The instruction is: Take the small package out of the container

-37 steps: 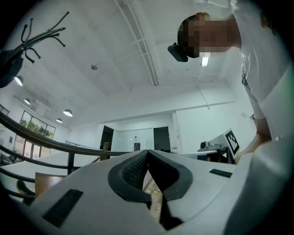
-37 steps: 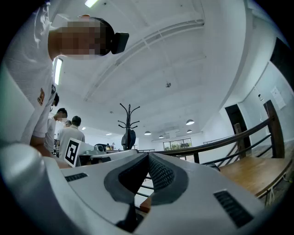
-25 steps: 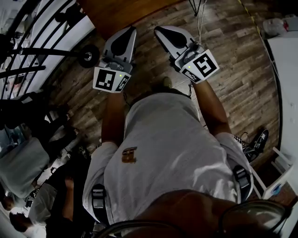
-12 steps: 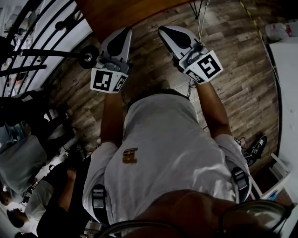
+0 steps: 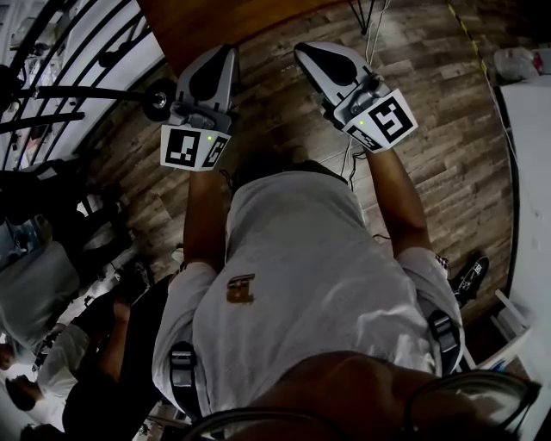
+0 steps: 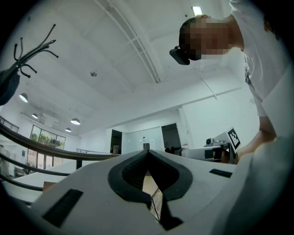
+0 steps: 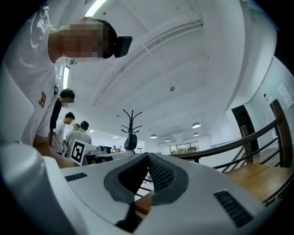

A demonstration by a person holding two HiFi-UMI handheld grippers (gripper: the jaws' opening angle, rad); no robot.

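Note:
No small package and no container shows in any view. In the head view my left gripper (image 5: 217, 53) and my right gripper (image 5: 312, 52) are held out side by side in front of the person's body, over a wood plank floor (image 5: 275, 129). Both point slightly upward into the room. The left gripper (image 6: 147, 152) has its dark pads meeting at the tips, with nothing between them. In its own view, the right gripper (image 7: 148, 156) is shut too and holds nothing.
A brown wooden surface (image 5: 215, 21) lies just ahead of the grippers. Black railing bars (image 5: 77, 95) run at the left, a white table edge (image 5: 529, 172) at the right. Cables (image 5: 370, 26) hang ahead. Other people stand at the lower left (image 5: 43, 379). A coat stand (image 7: 132, 121) rises farther off.
Both grippers have moved forward, up the head view, the left one also drifting left. The floor and wooden surface have slid past. Both pairs of jaws stay closed.

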